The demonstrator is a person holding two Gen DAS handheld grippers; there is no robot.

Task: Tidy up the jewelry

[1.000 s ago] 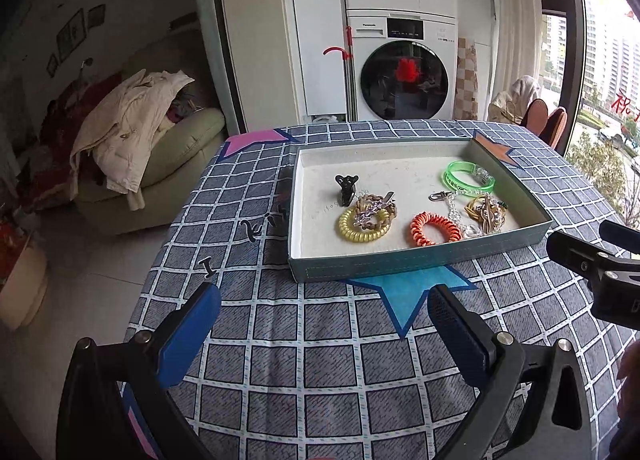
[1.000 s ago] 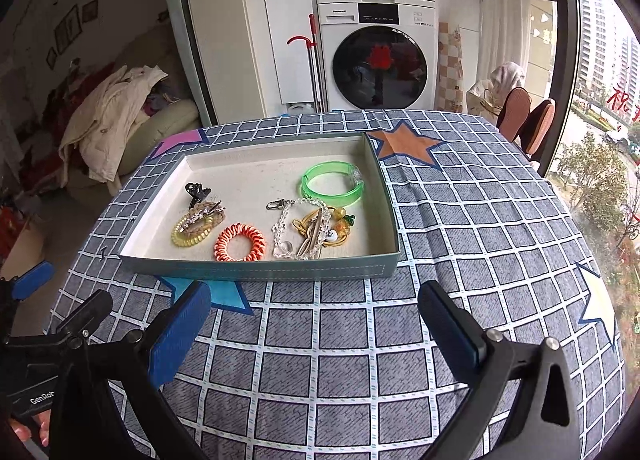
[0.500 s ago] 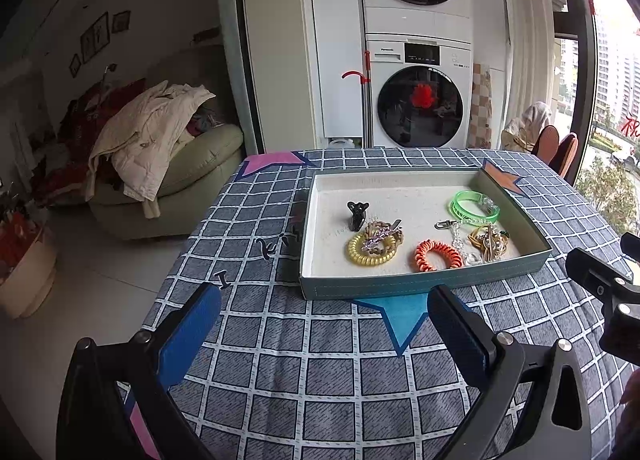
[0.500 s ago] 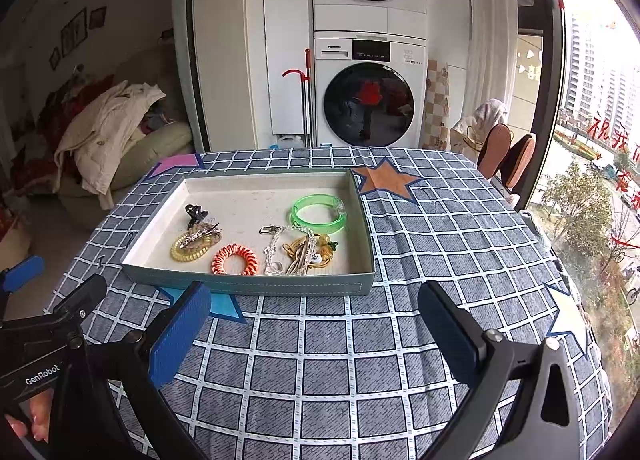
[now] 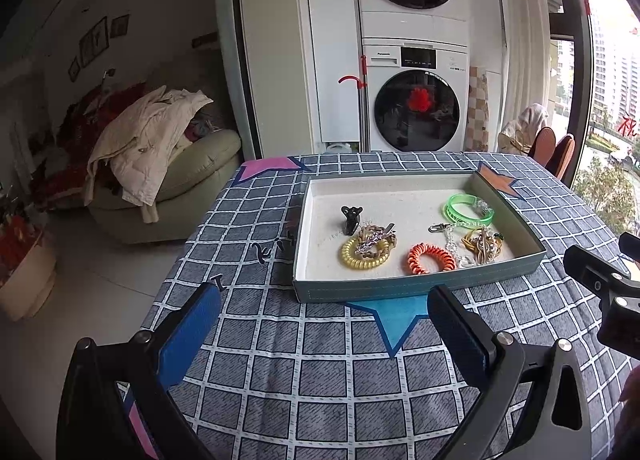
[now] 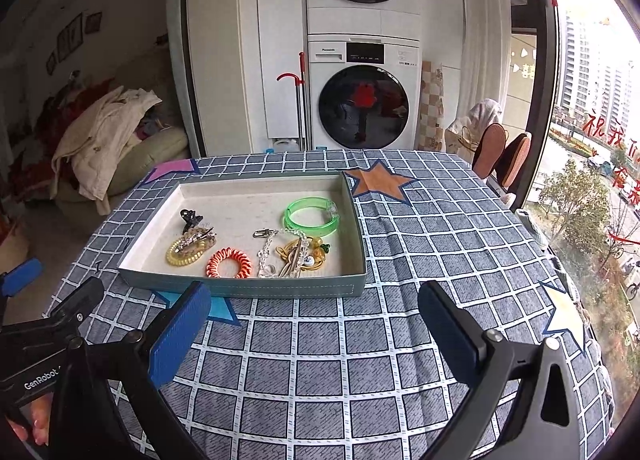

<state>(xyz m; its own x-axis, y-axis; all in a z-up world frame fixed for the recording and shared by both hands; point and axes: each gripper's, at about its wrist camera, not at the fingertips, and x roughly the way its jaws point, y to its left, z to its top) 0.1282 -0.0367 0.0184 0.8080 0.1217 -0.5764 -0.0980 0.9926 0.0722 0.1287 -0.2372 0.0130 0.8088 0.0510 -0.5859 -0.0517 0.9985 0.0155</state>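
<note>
Both wrist views look forward and slightly down over the desk (image 5: 320,372) from its near edge, facing the stacked washing machines (image 5: 414,100). The left view sits further left (sofa side). Both share the tray (image 5: 416,288) at middling range, seen from opposite sides.

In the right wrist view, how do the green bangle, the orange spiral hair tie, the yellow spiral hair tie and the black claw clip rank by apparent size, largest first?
1. Green bangle, clearly the widest ring.
2. Orange spiral hair tie and yellow spiral hair tie: they look about equal, and a silver clip partly covers the yellow one, so I do not rank them.
3. Black claw clip, smallest.
</note>
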